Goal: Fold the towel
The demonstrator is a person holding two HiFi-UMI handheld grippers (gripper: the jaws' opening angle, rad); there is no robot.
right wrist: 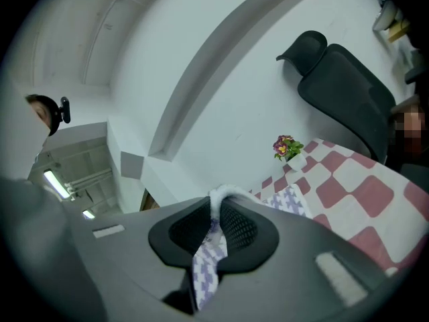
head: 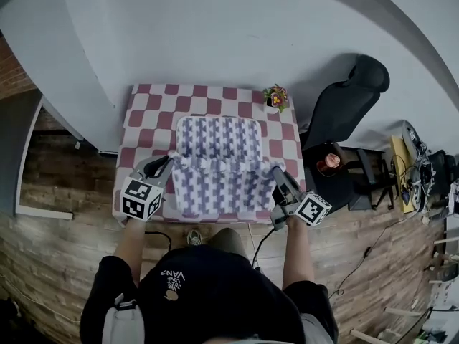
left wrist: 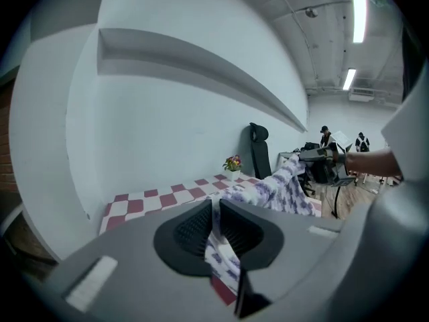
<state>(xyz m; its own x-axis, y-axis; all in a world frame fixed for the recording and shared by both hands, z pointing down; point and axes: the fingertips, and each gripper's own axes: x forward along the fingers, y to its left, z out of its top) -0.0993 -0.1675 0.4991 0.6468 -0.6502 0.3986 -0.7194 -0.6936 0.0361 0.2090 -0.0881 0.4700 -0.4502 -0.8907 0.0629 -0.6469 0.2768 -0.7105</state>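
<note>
A purple-and-white patterned towel [head: 219, 163] lies over the red-and-white checked table [head: 143, 106]. Its near edge is lifted and stretched between my two grippers. My left gripper [head: 169, 160] is shut on the towel's near left corner, and the cloth [left wrist: 218, 247] runs down between its jaws in the left gripper view. At the near right corner my right gripper [head: 275, 169] is shut on the towel too, with a white fringe and patterned cloth [right wrist: 213, 237] pinched between its jaws. The rest of the towel [left wrist: 278, 190] sags toward the table.
A small pot of flowers [head: 276, 97] stands at the table's far right corner. A black office chair [head: 344, 106] sits just right of the table, with a dark side table holding a cup [head: 329, 163] beside it. A white wall [head: 237, 27] rises behind the table.
</note>
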